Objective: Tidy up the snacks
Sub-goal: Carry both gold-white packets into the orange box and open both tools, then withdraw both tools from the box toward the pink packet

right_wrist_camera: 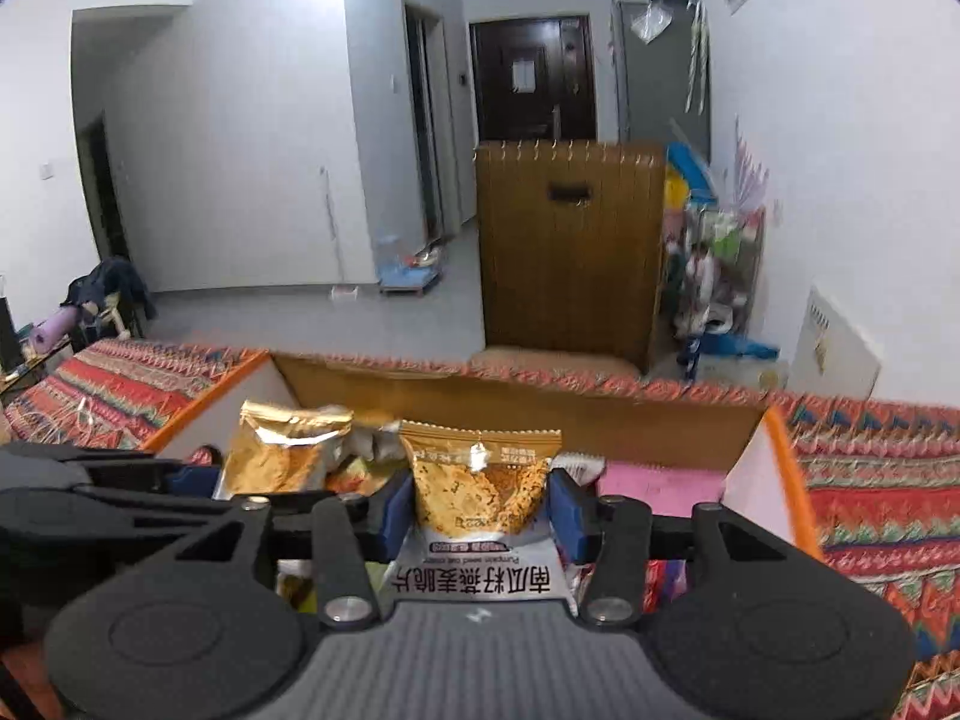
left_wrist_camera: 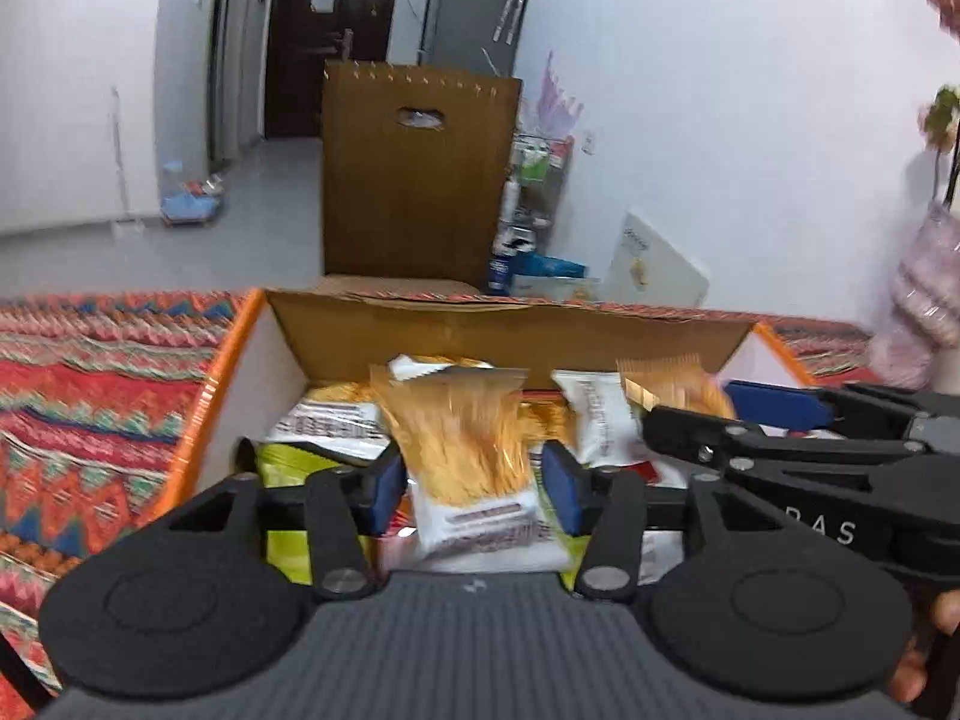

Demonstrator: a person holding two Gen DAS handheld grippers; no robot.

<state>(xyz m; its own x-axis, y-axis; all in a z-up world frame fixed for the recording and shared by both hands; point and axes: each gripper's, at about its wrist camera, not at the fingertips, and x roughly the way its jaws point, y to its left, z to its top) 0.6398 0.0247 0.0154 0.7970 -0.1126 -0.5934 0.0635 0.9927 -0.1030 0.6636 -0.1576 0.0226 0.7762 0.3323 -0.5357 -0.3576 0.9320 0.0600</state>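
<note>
"Two packets, one per gripper. See the left gripper (left_wrist_camera: 474, 480)? An orange-and-white snack packet (left_wrist_camera: 468, 456) stands upright between its blue pads (left_wrist_camera: 384, 492), but there is a gap on either side, so the jaws are parted and not pinching it."

"And the right gripper (right_wrist_camera: 480, 504)?"

"A pumpkin-seed crisp packet (right_wrist_camera: 480, 480) sits upright between its pads, edges right up against them. Whether they are actually pressing on it, I cannot tell."

"Where are both, then?"

"Over the open cardboard box (left_wrist_camera: 480, 330), side by side, the right gripper just to the right of the left one. Below and ahead of the left fingers lie more snacks, with a green packet (left_wrist_camera: 282, 462) just to their left. Right of the other gripper's fingers, a pink packet (right_wrist_camera: 660, 486) lies in the box."

"Beyond that?"

"Patterned cloth (left_wrist_camera: 90, 390) spreads out on both sides of the box, then a brown wooden cabinet (right_wrist_camera: 570, 252) on the floor, and a dark door (right_wrist_camera: 531, 78) farthest back."
</note>
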